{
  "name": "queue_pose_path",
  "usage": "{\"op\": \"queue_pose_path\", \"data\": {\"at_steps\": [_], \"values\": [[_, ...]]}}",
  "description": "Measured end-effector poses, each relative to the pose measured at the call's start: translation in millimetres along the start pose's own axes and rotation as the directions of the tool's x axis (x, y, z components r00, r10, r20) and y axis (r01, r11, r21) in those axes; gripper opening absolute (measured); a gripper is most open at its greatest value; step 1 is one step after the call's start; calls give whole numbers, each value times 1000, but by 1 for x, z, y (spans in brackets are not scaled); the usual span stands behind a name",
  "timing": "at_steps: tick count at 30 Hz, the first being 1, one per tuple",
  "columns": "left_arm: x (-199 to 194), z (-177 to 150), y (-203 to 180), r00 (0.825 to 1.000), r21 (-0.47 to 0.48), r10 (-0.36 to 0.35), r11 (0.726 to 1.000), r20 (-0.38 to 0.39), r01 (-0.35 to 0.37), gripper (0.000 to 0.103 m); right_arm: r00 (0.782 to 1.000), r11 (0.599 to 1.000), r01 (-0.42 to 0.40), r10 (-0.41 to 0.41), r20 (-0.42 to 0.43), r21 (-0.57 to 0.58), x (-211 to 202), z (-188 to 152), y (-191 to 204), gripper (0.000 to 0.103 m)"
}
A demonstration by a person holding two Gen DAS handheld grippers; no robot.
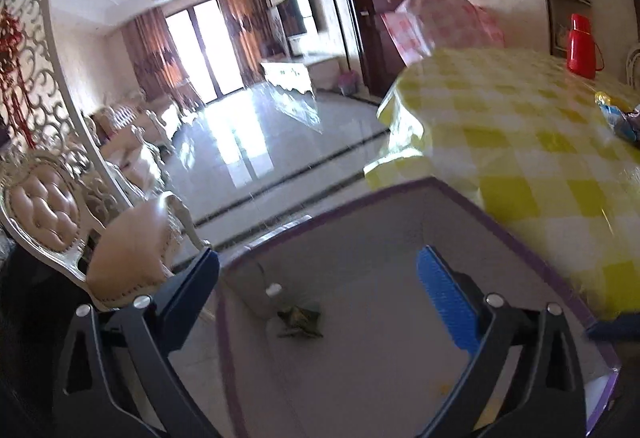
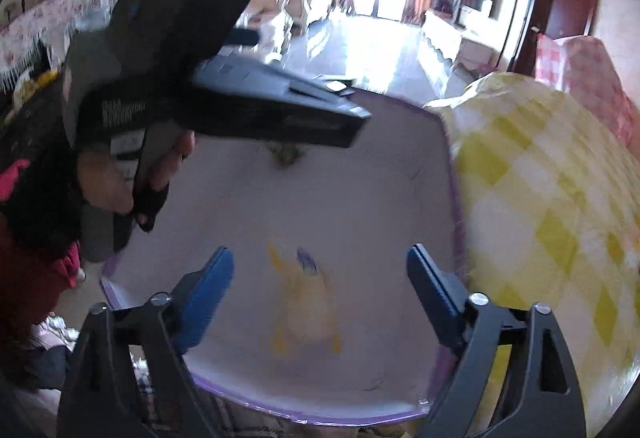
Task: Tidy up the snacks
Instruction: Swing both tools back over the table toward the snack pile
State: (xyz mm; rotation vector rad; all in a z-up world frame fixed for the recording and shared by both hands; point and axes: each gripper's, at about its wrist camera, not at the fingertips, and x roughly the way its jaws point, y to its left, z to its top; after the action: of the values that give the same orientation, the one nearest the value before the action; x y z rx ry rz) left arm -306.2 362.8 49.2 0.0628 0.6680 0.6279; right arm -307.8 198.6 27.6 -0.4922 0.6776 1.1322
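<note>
A white bin with a purple rim [image 1: 500, 226] stands against the yellow-checked table. My left gripper [image 1: 318, 262] hovers over it, jaws wide apart with nothing between them. A small green snack packet [image 1: 300, 322] lies on the bin's floor below. My right gripper [image 2: 320, 258] is also open above the same bin [image 2: 452, 173]. A blurred yellow snack packet [image 2: 308, 302] shows between and below its fingers, untouched by the pads. In the right wrist view a hand [image 2: 116, 181] holds the left gripper, whose black finger [image 2: 320, 117] reaches over the green packet [image 2: 286, 153].
The table with the yellow-checked cloth [image 1: 520, 125] carries more snack packets [image 1: 618, 117] at its right edge and a red thermos [image 1: 582, 45]. A padded chair [image 1: 132, 254] stands left of the bin. Shiny tiled floor [image 1: 256, 141] stretches beyond.
</note>
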Motion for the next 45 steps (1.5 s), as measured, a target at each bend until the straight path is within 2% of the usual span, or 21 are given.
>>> {"op": "queue_pose_path", "data": {"at_steps": [7,13,19,22,25,28,29,30,31,33,34,36,37,38,40,43,45], "values": [[-7,7,-16,1000,32,3,999,16,-3,101,996,989,58,-67,61,135,-44,-19,-50,86],[-22,12,-51,998,108,-32,994,50,26,101,978,958,147,-178,106,247,-88,-52,-98,88],[-41,22,-99,993,203,-95,976,72,78,101,937,899,278,-331,110,340,-132,-91,-136,88],[-45,28,-124,988,238,-144,963,53,128,101,918,857,316,-384,96,408,-151,-112,-163,88],[-53,38,-152,974,235,-223,949,31,210,101,893,811,348,-439,96,470,-170,-133,-185,88],[-61,43,-180,969,267,-242,938,48,221,101,865,761,384,-495,85,524,-190,-157,-205,88],[-65,46,-198,963,278,-265,929,39,245,101,855,743,396,-513,78,539,-193,-162,-211,88],[-69,50,-215,950,276,-312,915,22,295,101,840,717,415,-539,67,561,-198,-170,-219,88],[-73,54,-231,929,266,-370,896,3,356,101,828,693,430,-558,55,578,-201,-176,-225,88],[-77,59,-262,886,236,-462,858,-34,456,101,805,622,458,-594,1,635,-211,-197,-243,88],[-78,62,-285,853,219,-519,827,-58,518,101,803,602,457,-596,-12,654,-216,-205,-249,88],[-79,65,-322,811,215,-579,784,-84,582,101,813,556,419,-582,-24,718,-229,-225,-267,88],[-78,65,-344,799,224,-594,769,-93,598,101,814,539,402,-581,-18,740,-235,-231,-273,88],[-77,65,-360,795,232,-598,763,-99,603,101,801,506,405,-599,-28,762,-243,-241,-280,88],[-70,68,-400,789,240,-605,754,-108,611,101,789,468,425,-611,-63,775,-248,-250,-289,88],[-60,70,-435,782,210,-614,754,-113,622,101,796,422,418,-597,-100,804,-253,-261,-313,88],[-48,75,-454,784,164,-611,767,-107,620,101,772,374,472,-612,-169,798,-253,-263,-335,88]]}}
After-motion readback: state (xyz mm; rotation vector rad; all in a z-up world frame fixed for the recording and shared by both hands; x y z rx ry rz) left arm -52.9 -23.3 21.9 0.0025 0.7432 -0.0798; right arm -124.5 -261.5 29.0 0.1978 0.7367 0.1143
